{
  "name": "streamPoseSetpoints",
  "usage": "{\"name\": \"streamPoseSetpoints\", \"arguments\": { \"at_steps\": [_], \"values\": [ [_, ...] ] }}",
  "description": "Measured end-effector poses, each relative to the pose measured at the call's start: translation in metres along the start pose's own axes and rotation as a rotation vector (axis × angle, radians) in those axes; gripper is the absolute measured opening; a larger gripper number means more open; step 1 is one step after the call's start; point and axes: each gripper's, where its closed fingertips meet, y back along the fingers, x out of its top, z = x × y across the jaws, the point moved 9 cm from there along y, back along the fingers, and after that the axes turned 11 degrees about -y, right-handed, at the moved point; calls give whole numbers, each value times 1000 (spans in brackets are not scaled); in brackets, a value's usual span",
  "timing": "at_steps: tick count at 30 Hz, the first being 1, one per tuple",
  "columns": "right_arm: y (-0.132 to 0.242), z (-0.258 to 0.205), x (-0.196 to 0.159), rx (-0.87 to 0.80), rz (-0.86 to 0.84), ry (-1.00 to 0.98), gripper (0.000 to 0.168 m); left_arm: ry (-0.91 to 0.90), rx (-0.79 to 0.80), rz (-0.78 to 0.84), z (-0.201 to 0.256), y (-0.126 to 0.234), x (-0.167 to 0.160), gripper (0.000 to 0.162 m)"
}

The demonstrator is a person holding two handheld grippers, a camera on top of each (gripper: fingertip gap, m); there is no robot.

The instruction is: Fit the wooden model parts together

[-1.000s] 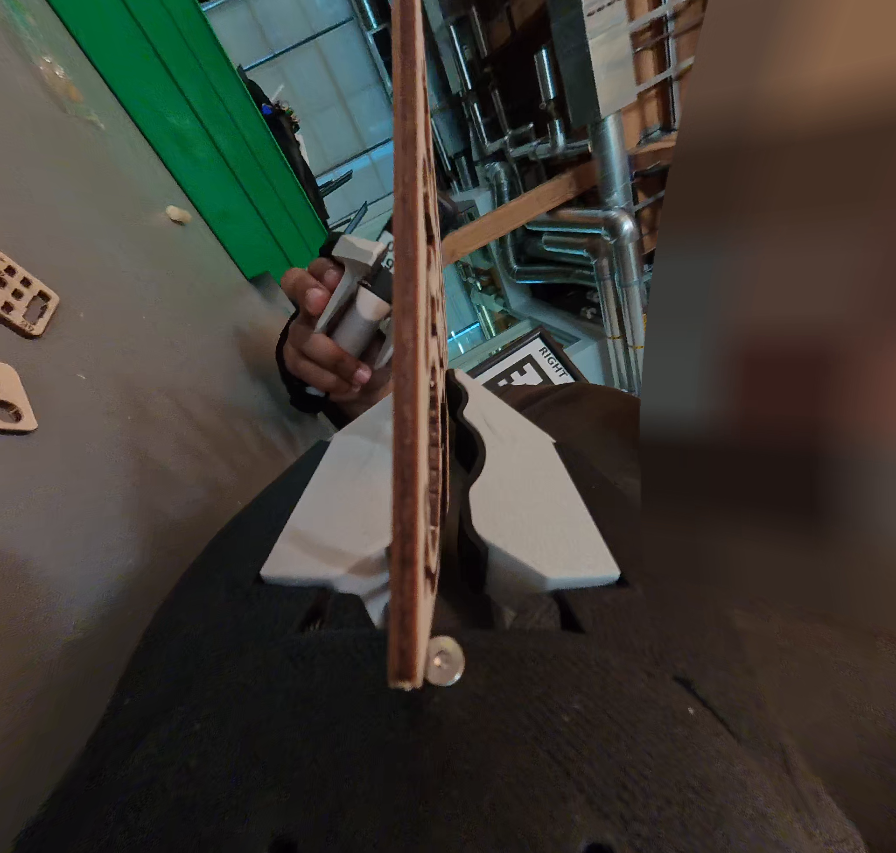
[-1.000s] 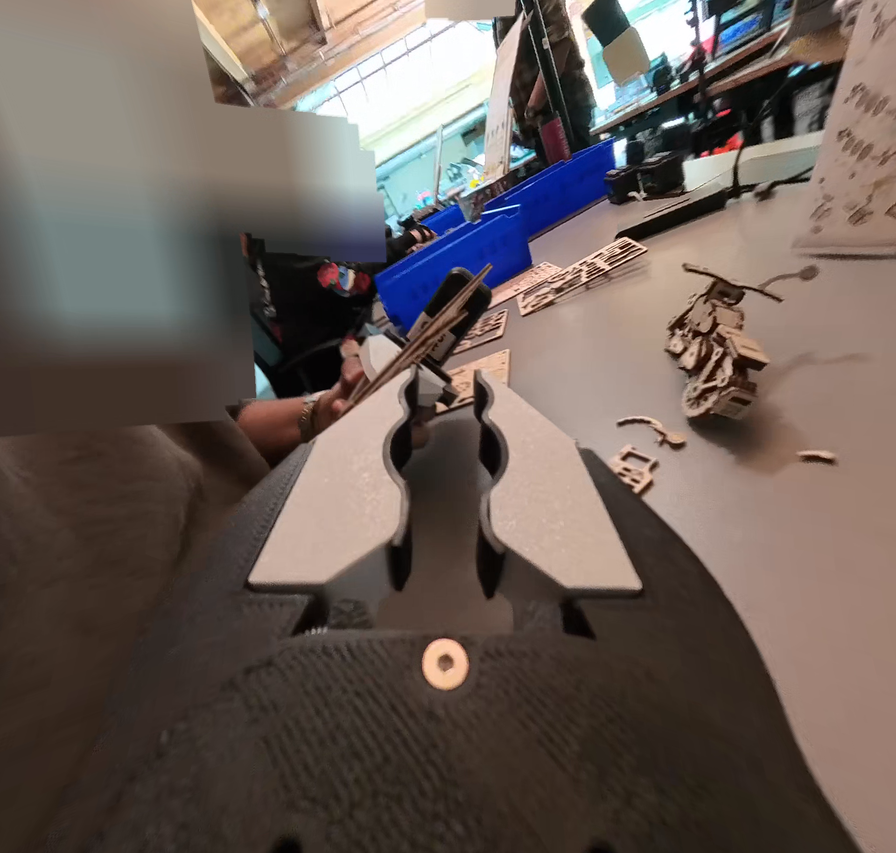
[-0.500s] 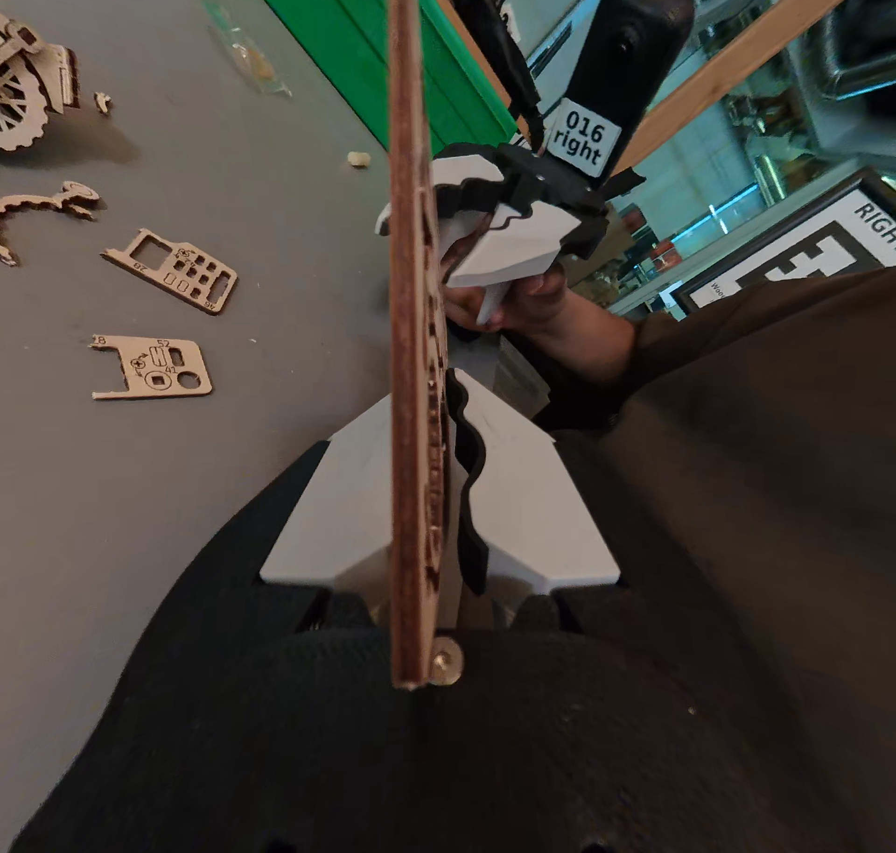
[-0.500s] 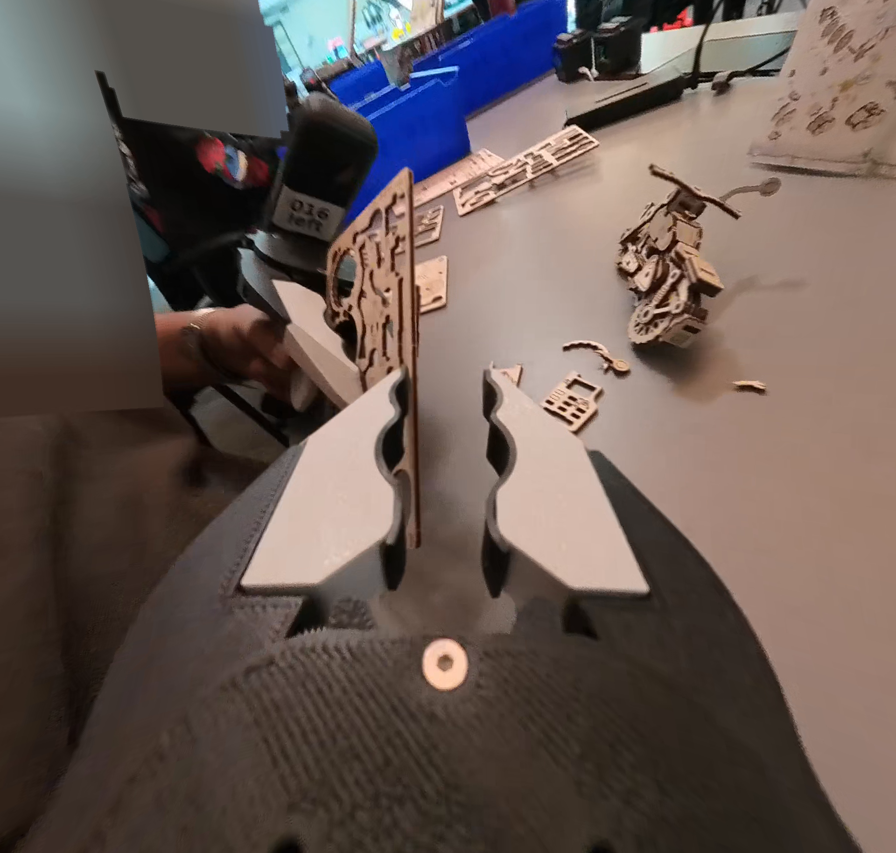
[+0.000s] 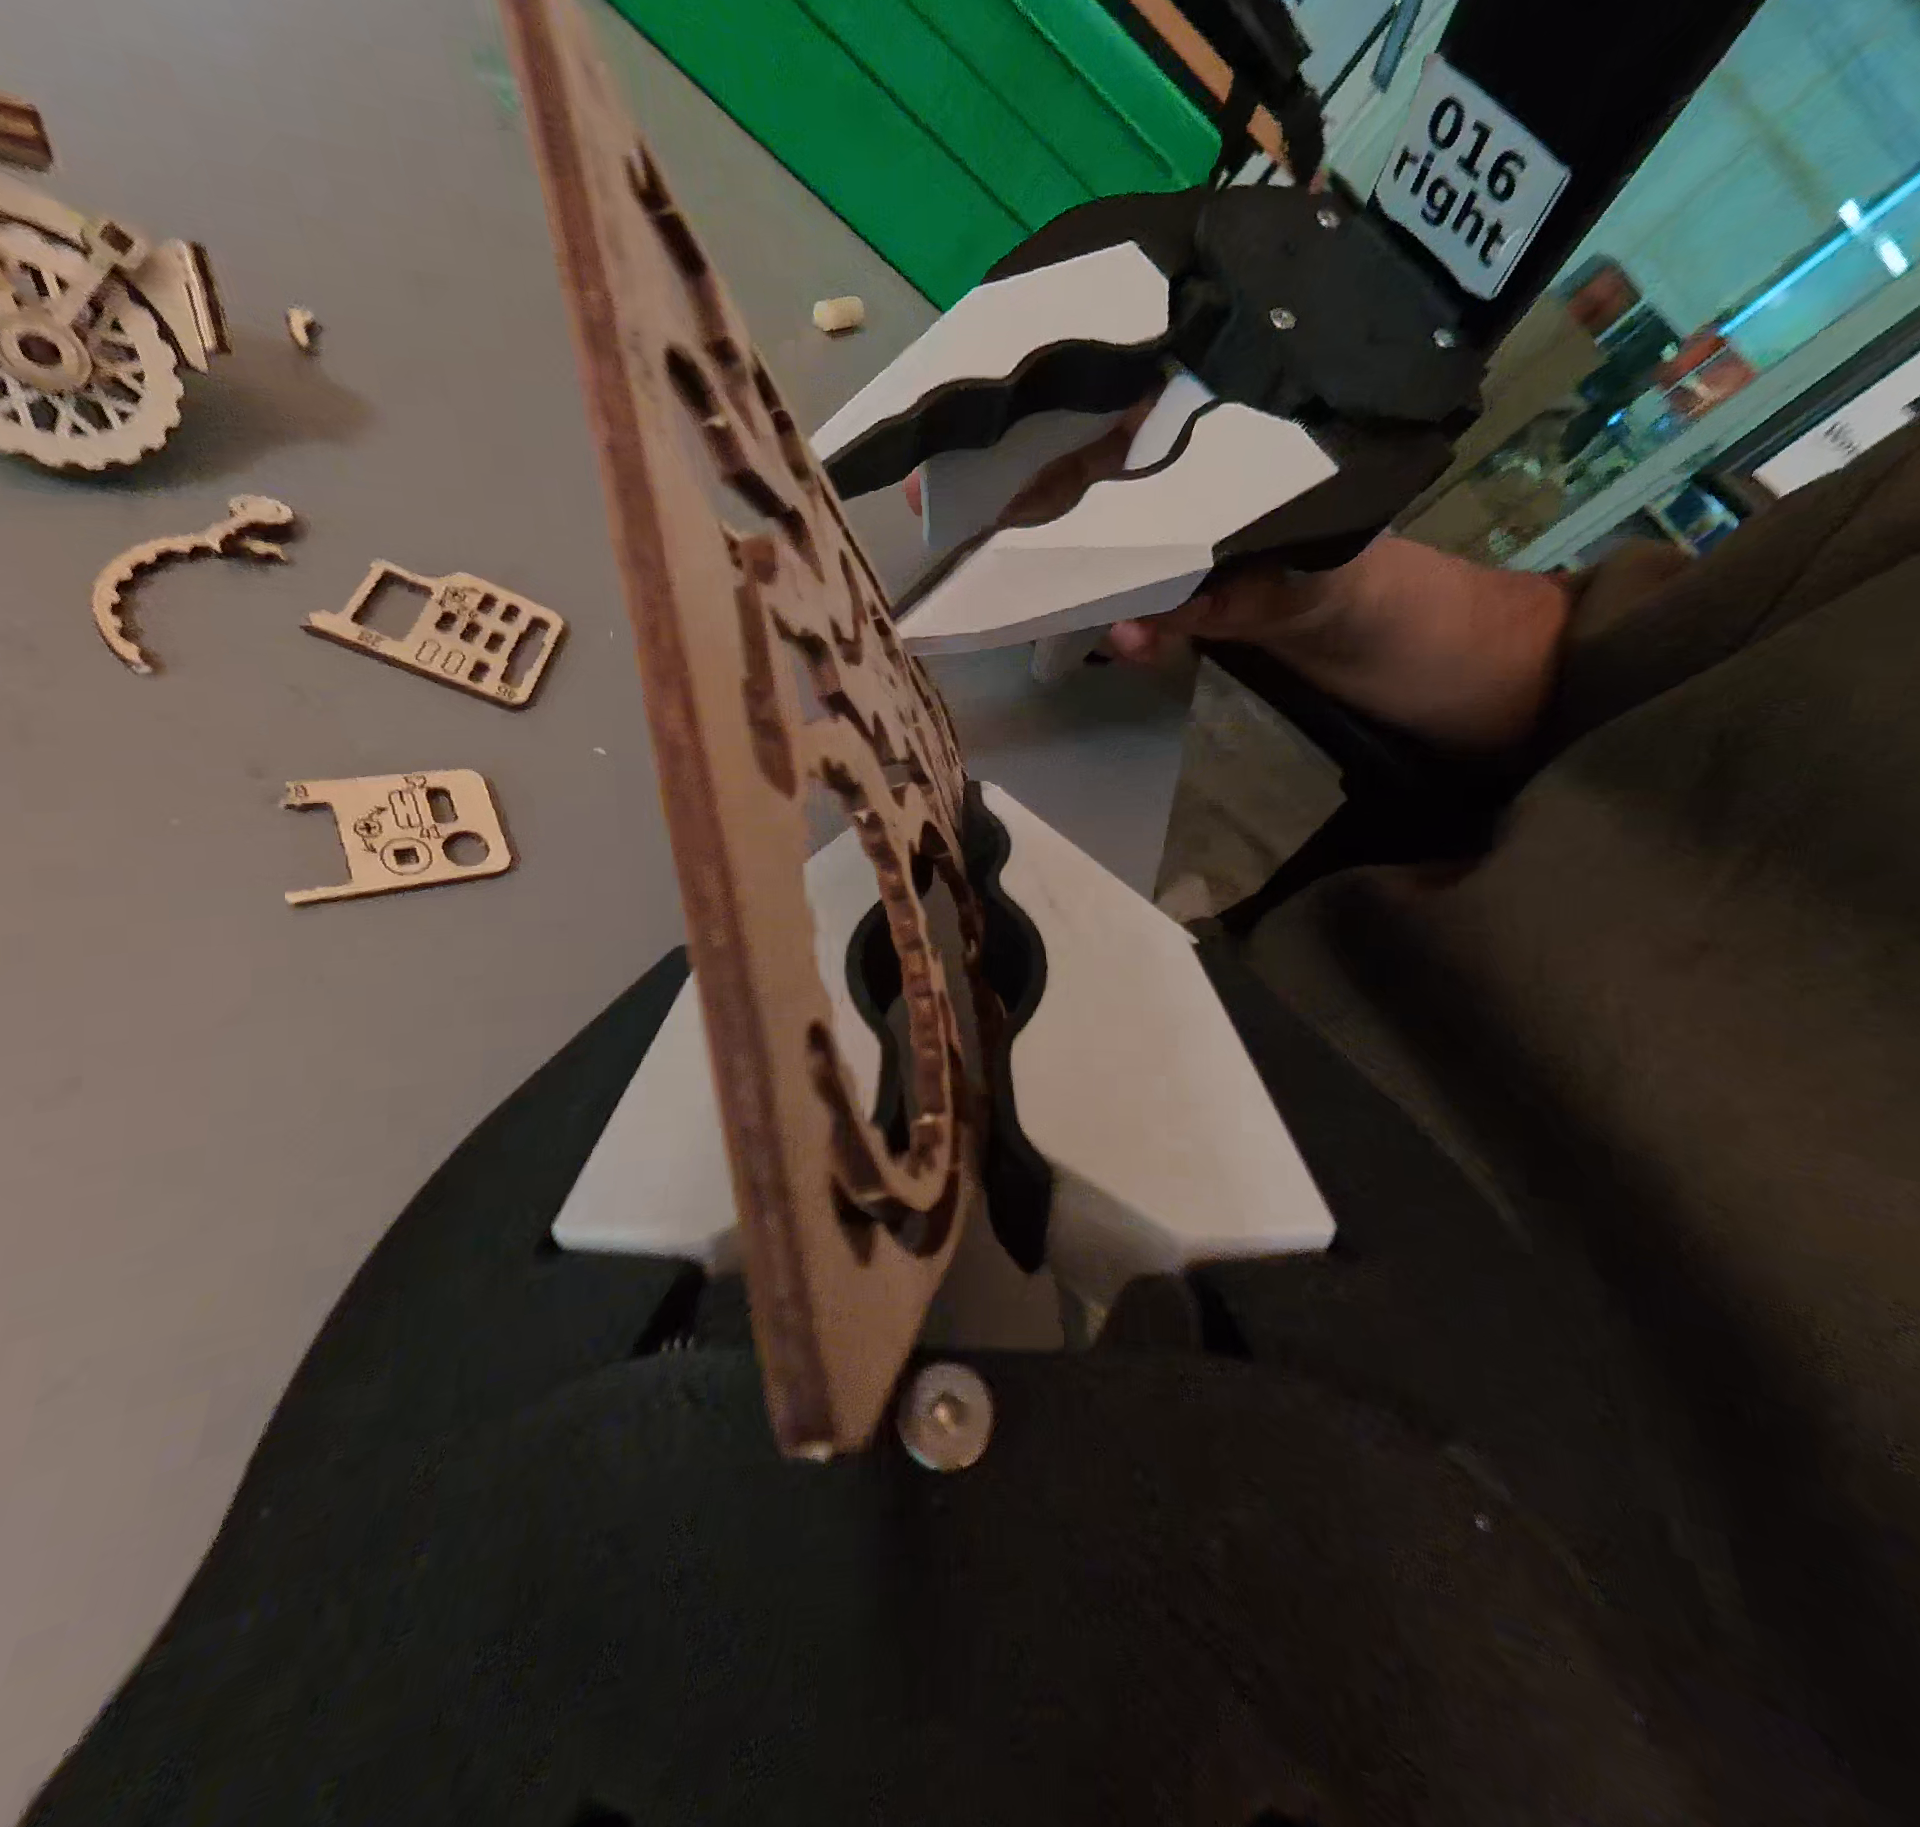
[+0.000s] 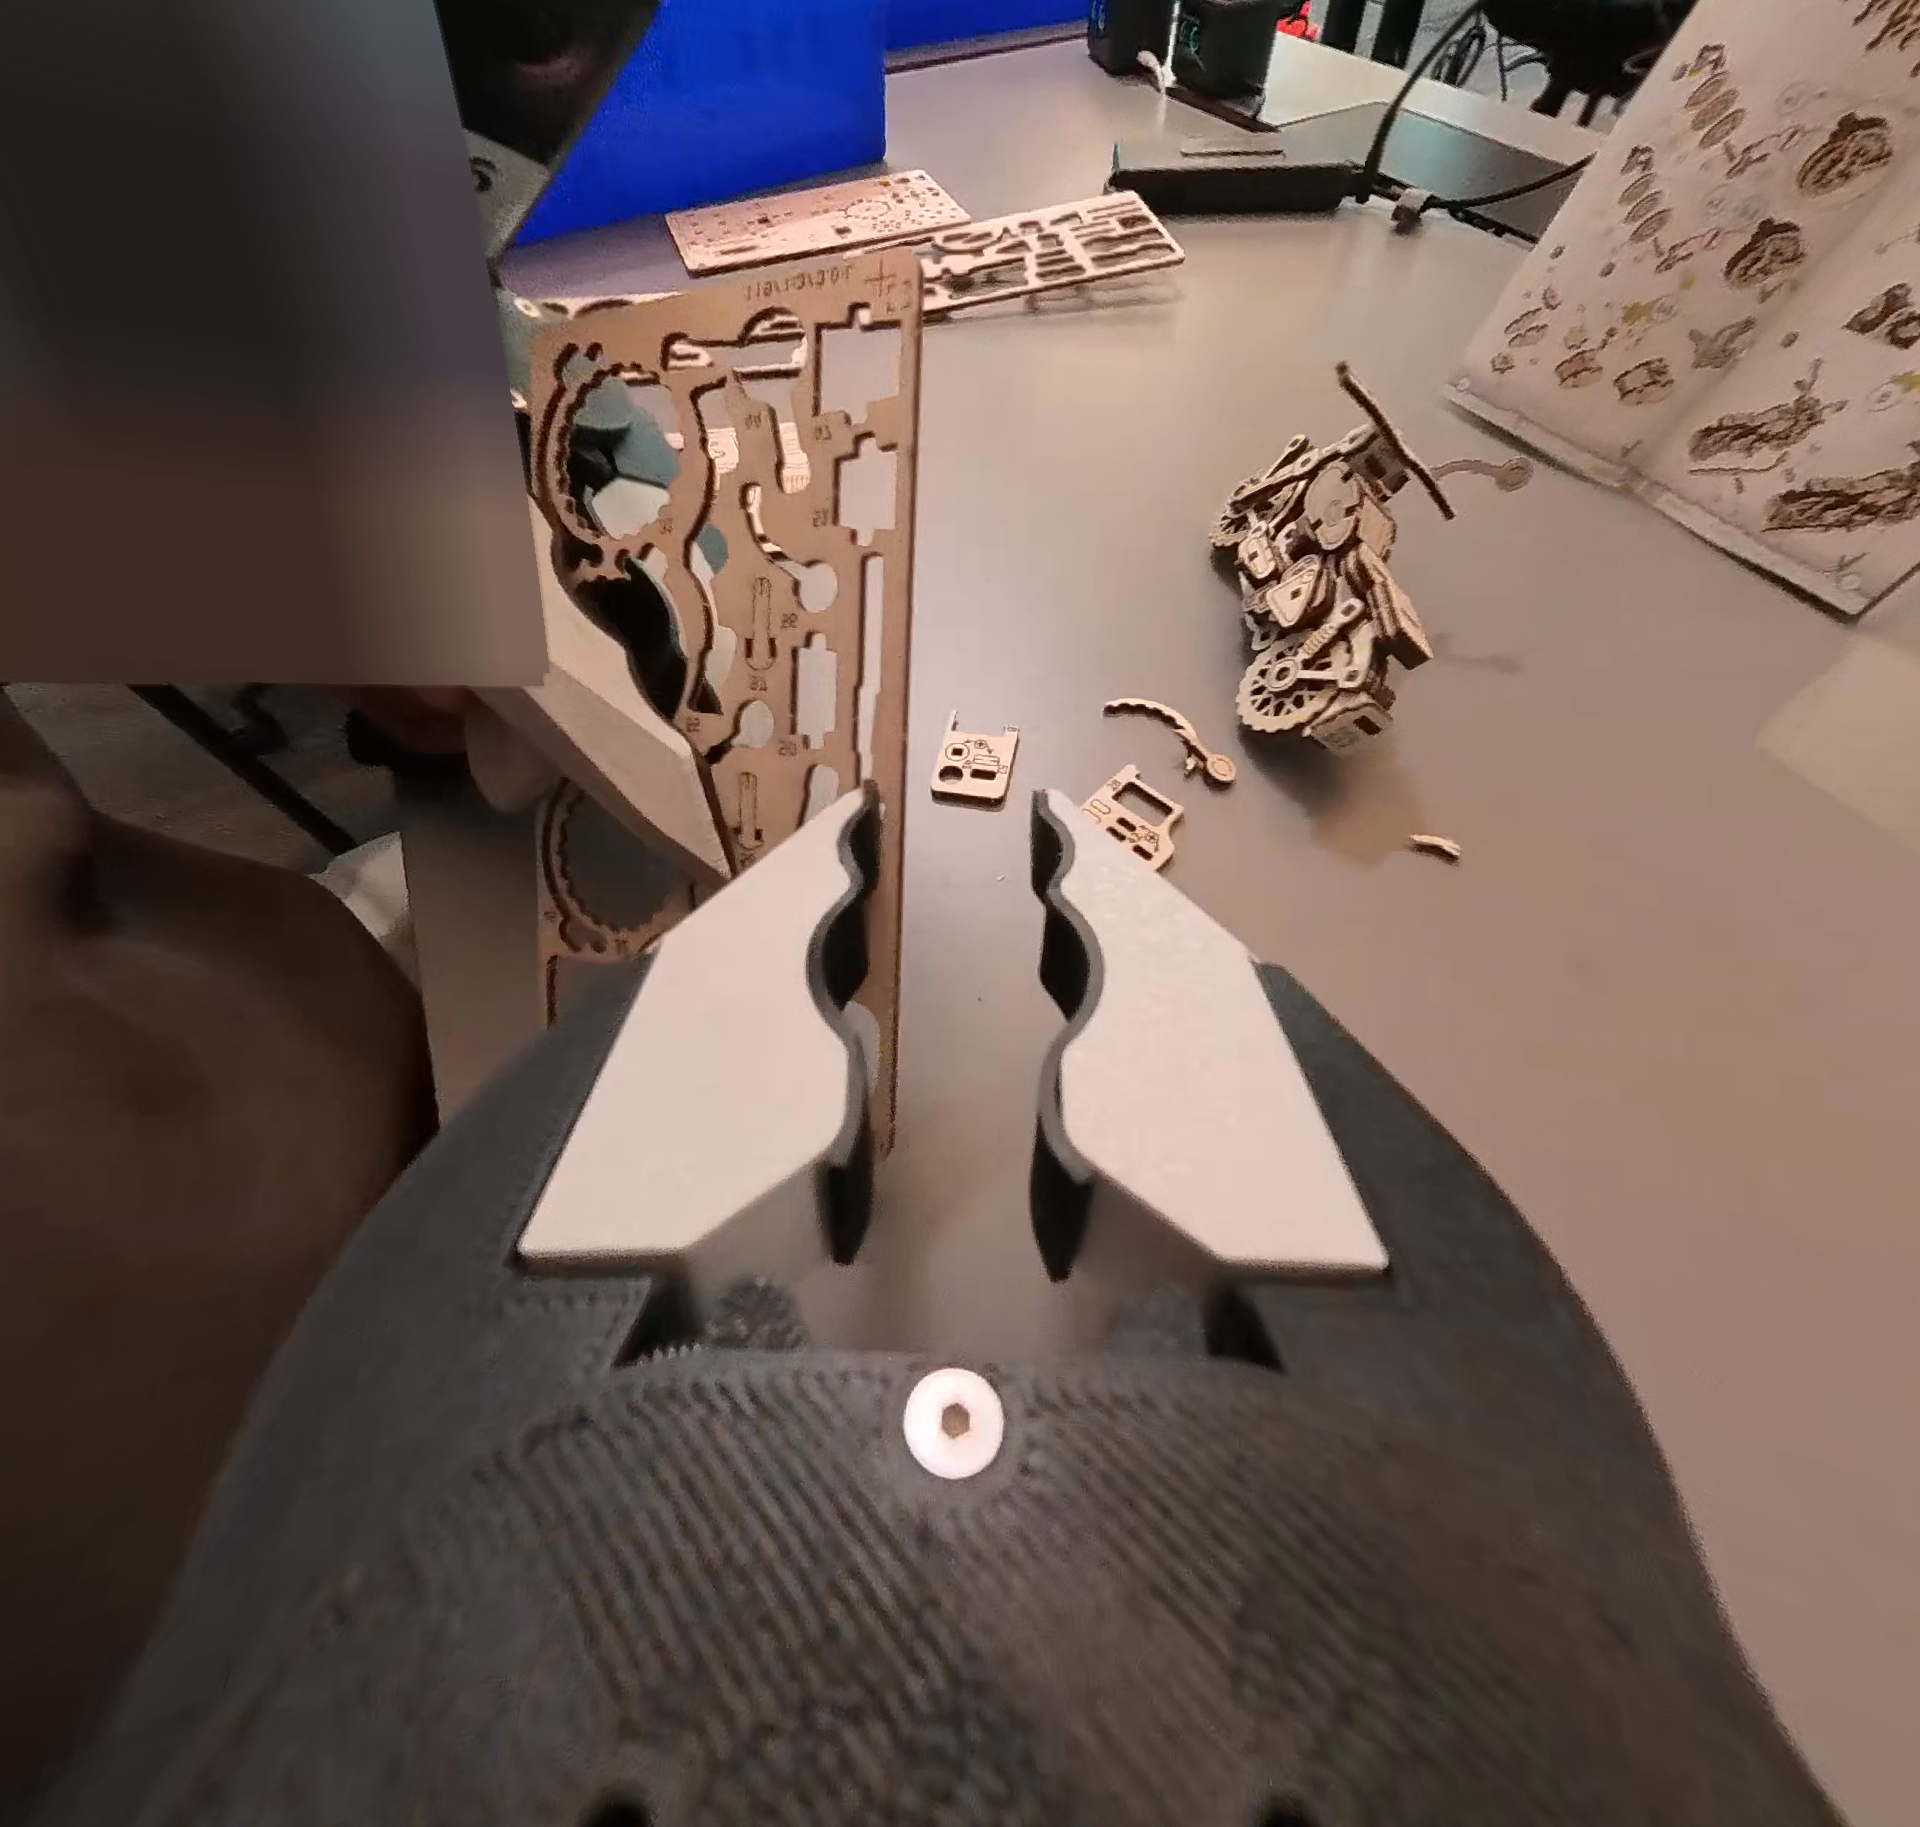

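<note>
My left gripper (image 5: 914, 842) is shut on a thin brown wooden parts sheet (image 5: 727, 634) with many cut-outs and holds it upright above the table edge. In the right wrist view the sheet (image 6: 821, 530) stands on edge, its right edge lying between the fingers of my open right gripper (image 6: 956, 806), close against the left finger. The right gripper (image 5: 873, 541) also shows in the left wrist view, open, just behind the sheet. A part-built wooden motorcycle model (image 6: 1320, 593) lies on the grey table (image 6: 1558, 1050). Loose flat pieces (image 6: 975, 761) (image 6: 1132, 821) and a curved piece (image 6: 1174, 733) lie near it.
More flat parts sheets (image 6: 935, 229) lie at the back by blue bins (image 6: 748, 63). A printed instruction sheet (image 6: 1714, 271) stands at the right. A black device with cables (image 6: 1226, 182) sits behind. A green panel (image 5: 883, 63) borders the table. A person's clothing fills the near side. Spacing between my two grippers at the tips: around 5 centimeters. It is some 11 centimeters from my right tips to the curved piece (image 6: 1174, 733). Look for it in the left wrist view (image 5: 155, 571) too.
The sheet has turned from edge-on to showing its face. Both grippers have come together and tilted down toward the table. The sheet's edge now sits between the right gripper's open fingers.
</note>
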Motion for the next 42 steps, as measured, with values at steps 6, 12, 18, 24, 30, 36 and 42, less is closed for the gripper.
{"name": "streamPoseSetpoints", "arguments": {
  "at_steps": [6,12,18,24,30,36,42],
  "values": [
    [2,-6,5,-37,-33,4,25,-67,25,-4,4,1,2,2],
    [3,-7,5,-29,22,26,22,65,-31,47,-3,2,2,0],
    [8,12,4,149,33,-271,29,108,-34,77,-10,7,3,0],
    [4,17,-3,196,-29,-324,23,106,-25,75,-11,9,2,0],
    [3,12,-5,156,-80,-221,18,92,-18,64,-12,8,2,0],
    [3,15,-9,191,-122,-244,15,89,-17,59,-12,8,1,0],
    [2,17,-12,250,-149,-325,9,79,-16,49,-11,7,0,0]
  ]
}}
